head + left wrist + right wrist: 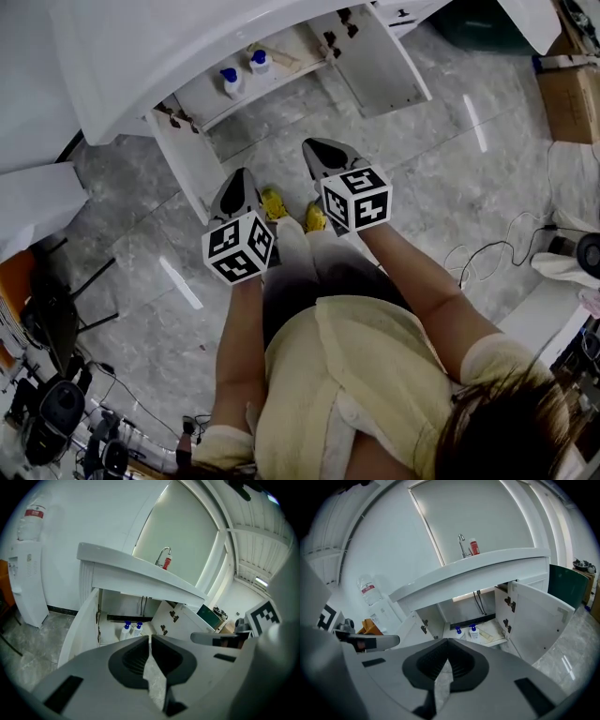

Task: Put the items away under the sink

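The person (375,394), in a pale yellow top, stands facing the open cabinet (314,42) under the sink (141,56), with a gripper held out low in each hand. The left gripper (242,178) (150,637) has its jaws pressed together at the tips, with nothing between them. The right gripper (312,148) (447,640), near it and a little further forward, is likewise closed on nothing. Both point toward the cabinet, whose 2 doors (183,155) stand swung wide. The 2 bottles (231,82) (125,630) (458,631), white with blue caps, stand upright side by side on the cabinet's bottom shelf. They are beyond the tips of both grippers and well apart from them. On the sink above, a red bottle (474,546) stands just beside the tap (461,543).
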A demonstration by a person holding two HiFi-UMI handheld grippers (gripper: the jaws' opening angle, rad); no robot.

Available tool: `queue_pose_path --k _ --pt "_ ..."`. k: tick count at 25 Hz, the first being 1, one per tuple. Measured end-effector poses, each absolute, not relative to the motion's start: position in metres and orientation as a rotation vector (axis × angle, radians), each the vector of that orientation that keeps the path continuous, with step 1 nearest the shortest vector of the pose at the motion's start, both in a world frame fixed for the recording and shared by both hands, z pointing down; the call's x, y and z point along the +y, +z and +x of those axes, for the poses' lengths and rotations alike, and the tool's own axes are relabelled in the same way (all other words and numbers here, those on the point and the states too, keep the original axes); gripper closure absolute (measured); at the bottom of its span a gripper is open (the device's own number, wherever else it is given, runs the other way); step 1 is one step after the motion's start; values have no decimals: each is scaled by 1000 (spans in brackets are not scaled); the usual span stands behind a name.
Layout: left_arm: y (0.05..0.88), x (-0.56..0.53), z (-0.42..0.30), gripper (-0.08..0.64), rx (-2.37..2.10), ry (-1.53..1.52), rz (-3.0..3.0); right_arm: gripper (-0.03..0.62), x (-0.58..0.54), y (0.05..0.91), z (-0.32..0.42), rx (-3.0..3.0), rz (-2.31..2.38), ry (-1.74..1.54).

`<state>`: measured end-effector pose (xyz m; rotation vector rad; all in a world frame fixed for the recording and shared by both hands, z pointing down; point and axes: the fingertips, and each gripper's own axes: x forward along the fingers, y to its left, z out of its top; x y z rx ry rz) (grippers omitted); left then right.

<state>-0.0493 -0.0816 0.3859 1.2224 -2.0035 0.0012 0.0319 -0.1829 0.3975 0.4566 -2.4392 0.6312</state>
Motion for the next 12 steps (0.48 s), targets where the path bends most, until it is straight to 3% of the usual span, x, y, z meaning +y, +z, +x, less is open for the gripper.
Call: queue_pose_path --k 12 --pt "395 -91 -45 508 -1979 11 1230 566 -189 411 33 -2416 453 641"
